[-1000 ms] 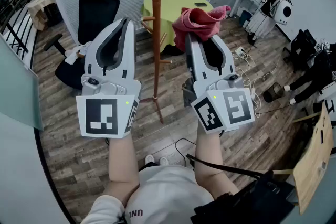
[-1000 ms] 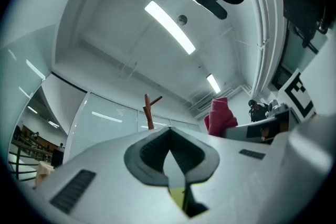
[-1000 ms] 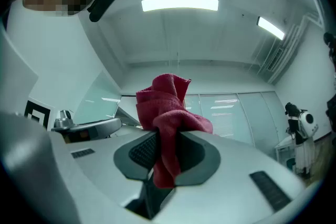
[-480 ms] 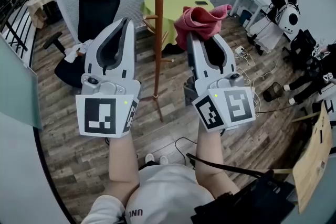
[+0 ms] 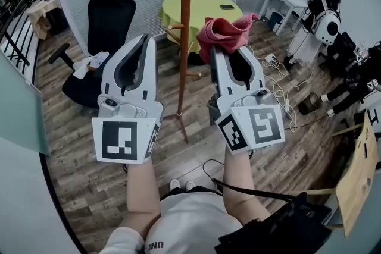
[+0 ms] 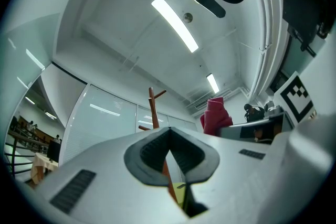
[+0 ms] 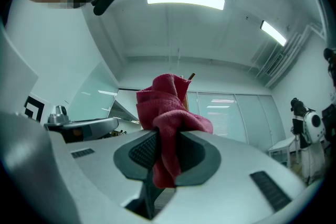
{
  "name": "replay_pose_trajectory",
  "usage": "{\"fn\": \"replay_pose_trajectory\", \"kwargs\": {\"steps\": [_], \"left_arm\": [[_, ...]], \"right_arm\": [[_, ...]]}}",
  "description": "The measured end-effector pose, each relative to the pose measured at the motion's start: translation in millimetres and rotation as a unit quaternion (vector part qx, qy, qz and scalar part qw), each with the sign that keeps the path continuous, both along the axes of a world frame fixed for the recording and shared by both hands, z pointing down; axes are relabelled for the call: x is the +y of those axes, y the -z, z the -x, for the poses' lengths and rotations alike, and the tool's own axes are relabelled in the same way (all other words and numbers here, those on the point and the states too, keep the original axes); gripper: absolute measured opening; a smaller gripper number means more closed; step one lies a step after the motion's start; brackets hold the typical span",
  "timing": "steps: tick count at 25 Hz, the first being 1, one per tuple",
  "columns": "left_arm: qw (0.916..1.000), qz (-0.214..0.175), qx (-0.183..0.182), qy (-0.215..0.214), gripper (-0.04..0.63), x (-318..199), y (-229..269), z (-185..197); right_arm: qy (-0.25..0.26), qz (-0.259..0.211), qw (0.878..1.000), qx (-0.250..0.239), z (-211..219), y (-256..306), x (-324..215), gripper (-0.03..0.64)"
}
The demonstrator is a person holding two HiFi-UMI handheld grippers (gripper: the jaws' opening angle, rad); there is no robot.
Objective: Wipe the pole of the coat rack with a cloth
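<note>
The brown wooden coat rack pole stands upright on the wood floor between my two grippers. My right gripper is shut on a red cloth, which bunches above its tips just right of the pole, with a small gap between them. In the right gripper view the red cloth hangs pinched between the jaws of the right gripper. My left gripper is left of the pole, shut on nothing. In the left gripper view the left gripper shows the pole and the cloth beyond it.
A black office chair stands at the back left, a round green table behind the rack. Cables lie on the floor at right, near a white robot. The rack's feet spread below my grippers.
Both grippers sit slightly lower in the head view, and the gap between the cloth and the pole has narrowed a little. The cloth stays held.
</note>
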State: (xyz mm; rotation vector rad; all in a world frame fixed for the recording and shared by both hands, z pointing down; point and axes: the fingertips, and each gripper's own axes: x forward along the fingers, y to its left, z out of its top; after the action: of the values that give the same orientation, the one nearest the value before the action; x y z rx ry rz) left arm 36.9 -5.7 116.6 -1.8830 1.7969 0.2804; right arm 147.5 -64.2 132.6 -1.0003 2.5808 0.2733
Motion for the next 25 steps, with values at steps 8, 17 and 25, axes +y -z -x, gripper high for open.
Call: {"fn": "replay_pose_trajectory", "kwargs": {"steps": [8, 17, 25], "left_arm": [[0.9999, 0.008, 0.003, -0.013, 0.014, -5, -13, 8], [0.9993, 0.012, 0.021, -0.030, 0.014, -24, -16, 35], [0.9985, 0.009, 0.004, -0.053, 0.014, -66, 1, 61]], "right_arm": [[-0.028, -0.017, 0.999, 0.009, 8, 0, 0, 0.080], [-0.023, -0.040, 0.999, 0.000, 43, 12, -19, 0.081], [-0.048, -0.061, 0.997, -0.017, 69, 36, -57, 0.081]]}}
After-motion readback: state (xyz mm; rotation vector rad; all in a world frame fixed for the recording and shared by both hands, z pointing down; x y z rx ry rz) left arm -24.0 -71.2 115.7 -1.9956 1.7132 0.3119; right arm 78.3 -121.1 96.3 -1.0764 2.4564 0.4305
